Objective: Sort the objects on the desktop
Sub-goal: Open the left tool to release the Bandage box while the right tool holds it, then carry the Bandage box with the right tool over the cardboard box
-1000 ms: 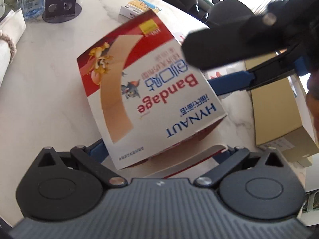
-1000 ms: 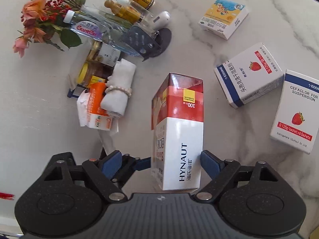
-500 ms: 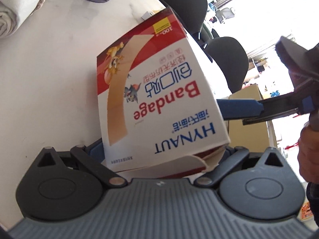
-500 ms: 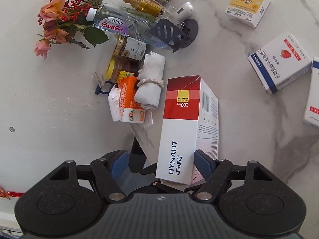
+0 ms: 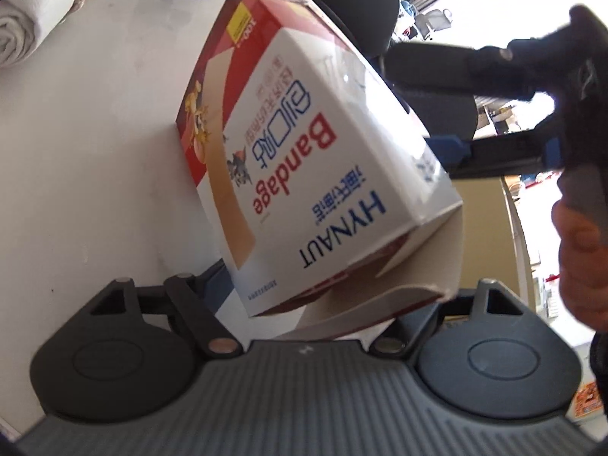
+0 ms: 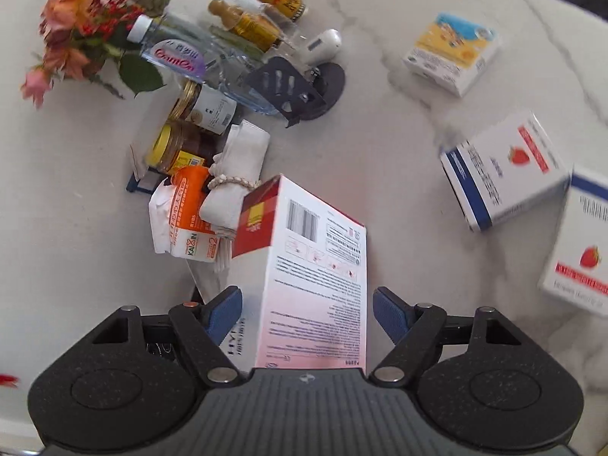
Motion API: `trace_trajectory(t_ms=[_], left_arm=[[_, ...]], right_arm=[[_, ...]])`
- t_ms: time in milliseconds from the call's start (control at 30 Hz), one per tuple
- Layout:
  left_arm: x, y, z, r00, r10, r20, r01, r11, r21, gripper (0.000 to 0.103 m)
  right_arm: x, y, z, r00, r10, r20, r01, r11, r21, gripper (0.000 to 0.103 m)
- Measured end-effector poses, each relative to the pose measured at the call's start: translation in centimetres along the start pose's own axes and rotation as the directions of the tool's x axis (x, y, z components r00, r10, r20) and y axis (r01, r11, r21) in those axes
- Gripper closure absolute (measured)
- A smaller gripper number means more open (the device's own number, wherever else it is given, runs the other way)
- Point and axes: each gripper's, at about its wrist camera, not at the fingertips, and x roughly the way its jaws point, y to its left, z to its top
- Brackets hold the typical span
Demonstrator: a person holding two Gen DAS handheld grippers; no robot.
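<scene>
A red-and-white HYNAUT bandage box fills the left wrist view, tilted, with its near end flap hanging open. My left gripper is shut on its near end; only the left finger shows, the other is hidden behind the flap. In the right wrist view the bandage box shows its printed back face. My right gripper is open and straddles it, with a small gap at the right pad. One blue pad of that gripper lies against the box's right side.
Two strawberry medicine boxes and a yellow box lie on the marble table. Flowers, bottles, a black stand, a rolled cloth and an orange packet crowd the left. A hand holds the right gripper.
The box has turned about its long axis: the right view now shows its back face instead of the narrow side. The right gripper stays open around it.
</scene>
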Motion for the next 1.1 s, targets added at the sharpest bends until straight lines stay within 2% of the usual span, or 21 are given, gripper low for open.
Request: trace_trajectory(t_ms=[167,200,233,300,367,600,733,867,967,1100], left_arm=[[0.0,-0.9,-0.4,0.999,0.033,-0.018,-0.032,0.998,0.045,0.015],[0.0,-1.0,-0.5,0.999,0.041,-0.021,-0.040,0.998,0.049,0.012],[-0.1,-1.2,-0.6,0.998,0.055,-0.025,-0.054,0.997,0.056,0.008],[-0.3,-1.8,-0.7,0.993,0.110,-0.034,-0.107,0.991,0.084,0.000],[-0.5,-2.5,-1.0,0.984,0.173,-0.045,-0.166,0.978,0.123,0.000],[-1.1,-5.2,-1.5,0.959,0.274,-0.073,-0.257,0.949,0.182,0.000],[-1.4,-7.5,-1.5,0.943,0.327,-0.069,-0.303,0.923,0.237,0.000],[-1.5,-9.8,-1.6,0.934,0.350,-0.068,-0.316,0.902,0.293,0.000],[-1.6,-11.6,-1.9,0.925,0.376,-0.062,-0.334,0.878,0.344,0.000],[-0.6,-14.8,-2.7,0.915,0.401,-0.050,-0.345,0.841,0.417,0.000]], right_arm=[[1.2,2.2,0.1,0.987,-0.158,0.000,0.157,0.978,-0.135,0.025],[1.4,2.6,0.1,0.982,-0.190,0.003,0.188,0.969,-0.162,0.033],[1.6,3.0,0.2,0.975,-0.221,0.006,0.218,0.958,-0.189,0.052],[2.1,3.9,0.2,0.959,-0.282,0.015,0.277,0.930,-0.241,0.055],[2.5,4.7,0.2,0.940,-0.341,0.028,0.334,0.896,-0.292,0.055],[-0.6,2.8,-0.2,0.939,-0.331,0.095,0.344,0.920,-0.189,0.055],[-2.7,2.6,-0.7,0.929,-0.333,0.160,0.357,0.921,-0.156,0.055],[-5.3,2.1,-1.4,0.920,-0.324,0.219,0.353,0.929,-0.109,0.055],[-7.6,1.5,-2.1,0.916,-0.303,0.264,0.329,0.943,-0.056,0.055],[-10.8,0.6,-3.4,0.898,-0.294,0.327,0.310,0.951,0.001,0.055]])
